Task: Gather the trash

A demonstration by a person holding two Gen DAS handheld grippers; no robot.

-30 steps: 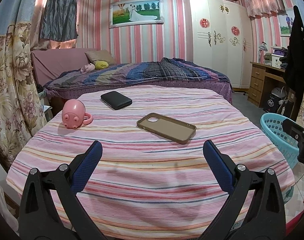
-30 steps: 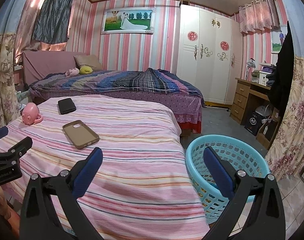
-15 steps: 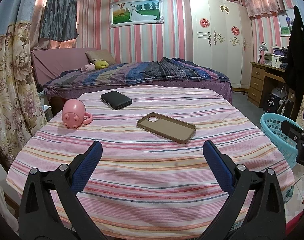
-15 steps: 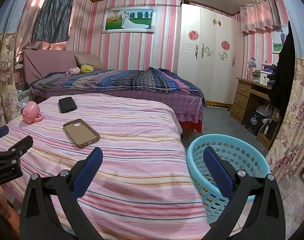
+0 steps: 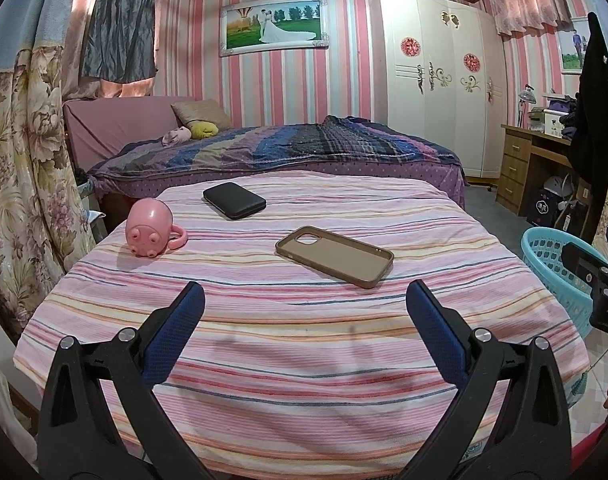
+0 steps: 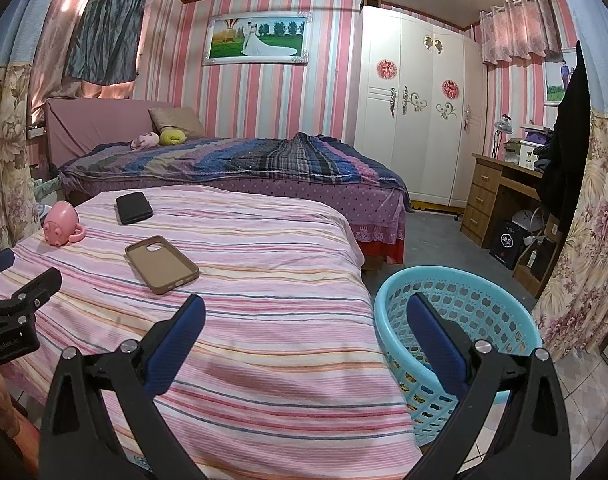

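Note:
A brown phone case [image 5: 335, 256] [image 6: 162, 264] lies flat on the pink striped cover [image 5: 304, 340] [image 6: 264, 240]. Farther back rest a black pouch [image 5: 234, 200] [image 6: 134, 207] and, to the left, a tipped pink pig-face mug [image 5: 150, 233] [image 6: 60, 230]. A light blue plastic basket [image 6: 457, 328] [image 5: 555, 272] stands on the floor right of the table. My left gripper [image 5: 304, 304] hangs open over the near part of the cover, empty. My right gripper [image 6: 304, 314] is open and empty too, straddling the table's right edge and the basket rim.
Behind the table stands a bed with a purple and blue quilt [image 5: 272, 148] [image 6: 232, 160]. A white wardrobe [image 6: 415, 120] and a wooden desk [image 6: 499, 196] line the right side. Floral curtains [image 5: 20, 160] [image 6: 575, 240] hang close on both sides.
Both views have barely shifted. The right gripper has crept slightly forward and up; nothing on the table has moved.

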